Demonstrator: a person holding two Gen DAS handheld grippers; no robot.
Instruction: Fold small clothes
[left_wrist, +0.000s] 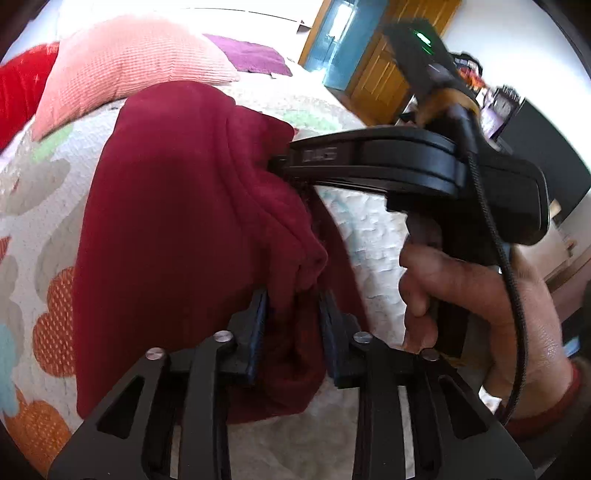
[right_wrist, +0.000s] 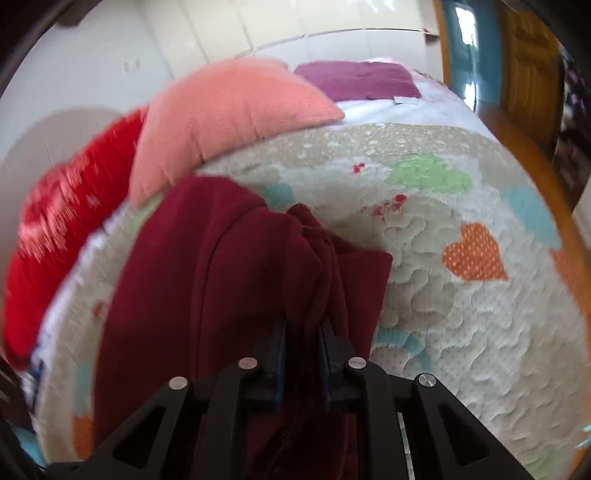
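A dark red garment (left_wrist: 177, 229) hangs bunched above the quilted bed cover (left_wrist: 369, 236). My left gripper (left_wrist: 293, 299) is shut on a fold of it at its near edge. My right gripper (left_wrist: 280, 162) reaches in from the right in the left wrist view and is shut on the garment's upper right edge. In the right wrist view the right gripper (right_wrist: 303, 328) pinches a bunch of the same garment (right_wrist: 207, 280), which drapes down to the left over the quilt (right_wrist: 461, 332).
A pink pillow (right_wrist: 229, 122) and a red pillow (right_wrist: 62, 236) lie at the head of the bed. A purple cloth (right_wrist: 362, 79) lies beyond them. A wooden door (left_wrist: 384, 62) and dark furniture stand to the right.
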